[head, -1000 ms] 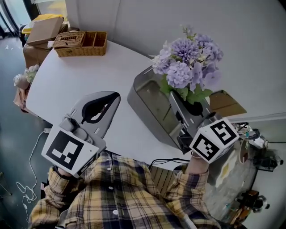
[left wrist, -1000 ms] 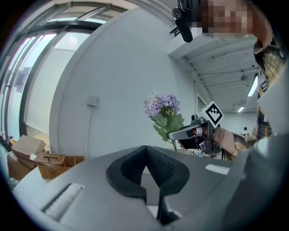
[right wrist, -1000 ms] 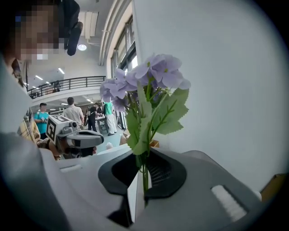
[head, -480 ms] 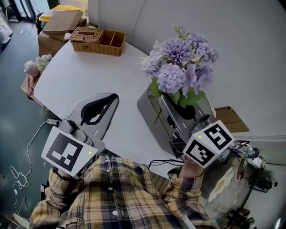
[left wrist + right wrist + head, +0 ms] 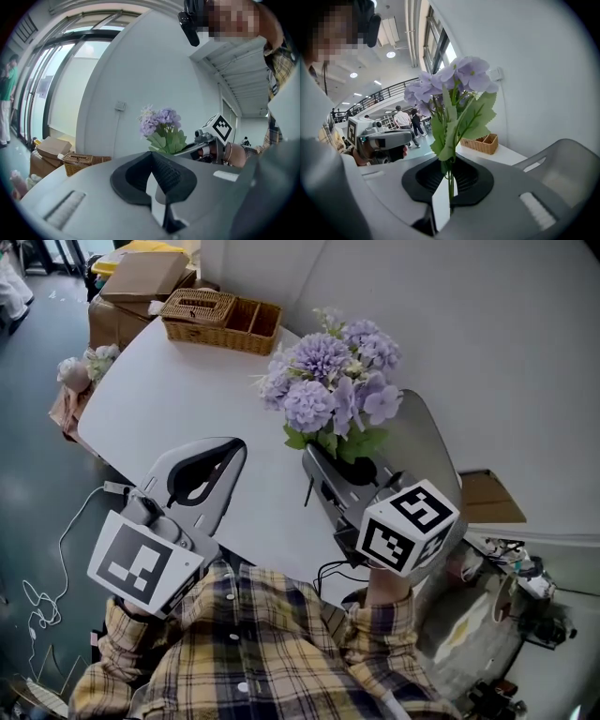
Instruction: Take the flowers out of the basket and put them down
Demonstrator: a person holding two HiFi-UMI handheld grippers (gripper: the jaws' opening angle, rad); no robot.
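White tabletop (image 5: pixel 169 399) spreads beneath the person's right gripper (image 5: pixel 449 164), whose jaws are pinched tight on the thin green stems (image 5: pixel 450 180) of a bunch of purple flowers (image 5: pixel 328 381). The blooms stand upright at about 12 o'clock from the gripper's marker cube, held in the air clear of the table. The left gripper (image 5: pixel 151 154), at 8 o'clock in the head view, hangs over the near table edge with its jaws together and nothing between them. The wicker basket (image 5: pixel 225 320) sits at 11 o'clock on the far end of the table, well apart from the flowers, so the lift-out looks done and the setting-down is the step in hand. To do it well, the right gripper should probably come down over the bare patch between the two grippers, tip the bunch onto its side and part its jaws only once the blooms and leaves rest on the surface. The stems are slim and the head looks top-heavy, so the bunch could swing in the grip or roll on release. Cardboard boxes (image 5: pixel 141 277) stand beyond the basket.
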